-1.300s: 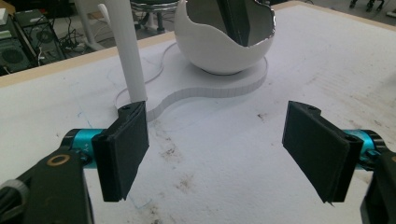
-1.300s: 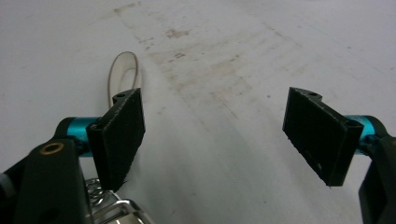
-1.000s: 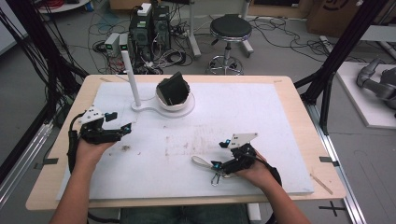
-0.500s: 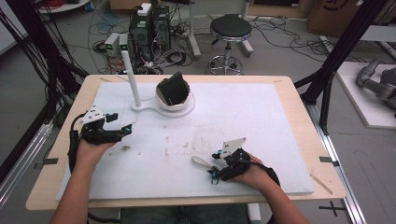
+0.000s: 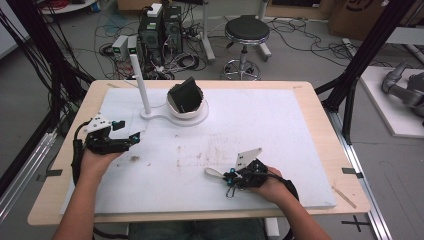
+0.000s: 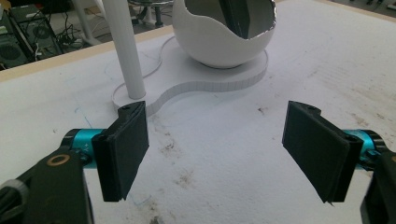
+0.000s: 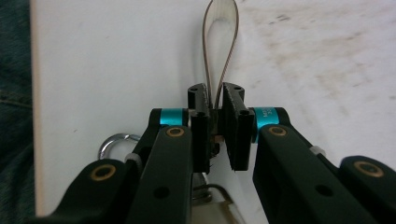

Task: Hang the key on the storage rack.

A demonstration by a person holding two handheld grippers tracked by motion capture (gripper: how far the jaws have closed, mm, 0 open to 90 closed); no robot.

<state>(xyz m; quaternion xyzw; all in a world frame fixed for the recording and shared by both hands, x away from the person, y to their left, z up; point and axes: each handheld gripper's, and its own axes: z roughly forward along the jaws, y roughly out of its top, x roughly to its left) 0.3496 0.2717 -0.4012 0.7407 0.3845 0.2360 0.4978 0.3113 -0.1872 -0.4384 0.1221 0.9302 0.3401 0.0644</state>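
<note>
Spoon (image 7: 221,42) is pinched by its thin handle in the right claw (image 7: 217,100), whose jaws have just been closing and now press together on the handle from both sides; the bowl of the spoon points away from the claw and lies low over the white mat (image 5: 280,125) that covers the worktop (image 5: 325,107). Seen from the high view, the spoon (image 5: 214,173) sits near the front edge of the mat, right of its middle, with the pale bowl sticking out to the left of the right claw (image 5: 227,176) and the person's right hand (image 5: 265,185) behind it. A metal ring (image 7: 112,142) shows just beside the claw's left finger. Well apart, over the left side of the mat, the left claw (image 5: 131,139) is spread wide with nothing between its pads (image 6: 126,154); it faces a white egg-shaped cup (image 6: 224,32) with a dark object inside, standing on a flat white base (image 6: 210,84) beside an upright white post (image 6: 123,46).
</note>
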